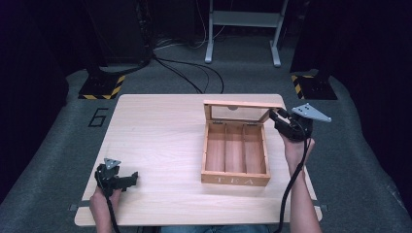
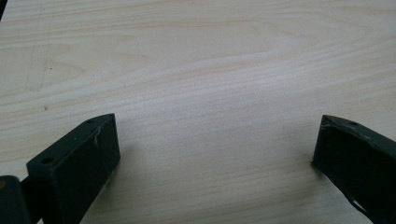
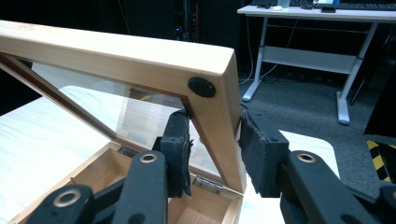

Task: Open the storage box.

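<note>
Wooden tea box (image 1: 235, 156) sits right of centre on the table (image 1: 155, 136), "TEA" front facing the person. Three compartments, all bare. Lid (image 1: 241, 110) stands raised at the far edge, hinged at the back, a glass pane set in a wood frame.

Right gripper (image 1: 278, 118) is at the lid's right side rail. In the right gripper view its jaws straddle that rail (image 3: 223, 126), one pad (image 3: 177, 149) on the glass side, the other on the outer face. Whether they are pressing it or just about to, I cannot tell; the gap looks narrow.

Left gripper (image 1: 131, 178) rests near the table's front left corner, well apart from the box, jaws wide apart, nothing between them but tabletop (image 2: 201, 93).

Handling, as judged: frame is stiff and light, and swings freely on small hinges (image 3: 208, 183). The pane is fragile, so hold the wood rail, not the glass. The empty box is probably light enough to slide or tip if the lid is pushed hard.
</note>
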`<state>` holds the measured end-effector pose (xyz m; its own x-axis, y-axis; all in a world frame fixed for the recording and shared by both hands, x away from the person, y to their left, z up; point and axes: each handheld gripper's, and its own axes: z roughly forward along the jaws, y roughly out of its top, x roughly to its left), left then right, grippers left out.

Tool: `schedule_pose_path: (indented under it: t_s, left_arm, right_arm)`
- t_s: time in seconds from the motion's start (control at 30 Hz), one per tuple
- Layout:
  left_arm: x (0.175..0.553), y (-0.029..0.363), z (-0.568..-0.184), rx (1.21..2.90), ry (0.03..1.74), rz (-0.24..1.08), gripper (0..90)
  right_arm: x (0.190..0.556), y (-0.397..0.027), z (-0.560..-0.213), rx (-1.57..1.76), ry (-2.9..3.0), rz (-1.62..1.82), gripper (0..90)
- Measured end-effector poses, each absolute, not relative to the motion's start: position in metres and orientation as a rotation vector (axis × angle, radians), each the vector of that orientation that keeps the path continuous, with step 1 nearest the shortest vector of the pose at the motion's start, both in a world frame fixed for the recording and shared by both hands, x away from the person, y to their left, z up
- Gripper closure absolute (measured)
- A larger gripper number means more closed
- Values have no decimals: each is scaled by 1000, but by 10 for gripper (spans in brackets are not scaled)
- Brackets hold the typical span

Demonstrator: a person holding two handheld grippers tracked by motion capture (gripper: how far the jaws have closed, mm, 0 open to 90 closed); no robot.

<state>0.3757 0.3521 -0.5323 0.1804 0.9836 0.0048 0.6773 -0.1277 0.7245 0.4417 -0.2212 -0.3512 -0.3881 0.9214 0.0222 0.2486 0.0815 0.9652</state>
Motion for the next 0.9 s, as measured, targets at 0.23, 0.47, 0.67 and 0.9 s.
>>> schedule_pose_path:
  t_s: [0.23,0.47,0.67,0.9]
  left_arm:
    - [376,352,-532,1875,1559,673,4]
    - [376,352,-532,1875,1558,674,4]
    - [376,352,-532,1875,1559,674,4]
    - [376,352,-532,1875,1558,674,4]
  right_arm:
    - [441,-221,-352,1159,1726,1337,631]
    - [440,-222,-352,1160,1725,1339,630]
    - [440,-221,-352,1158,1726,1337,631]
    - [438,-221,-353,1157,1729,1335,630]
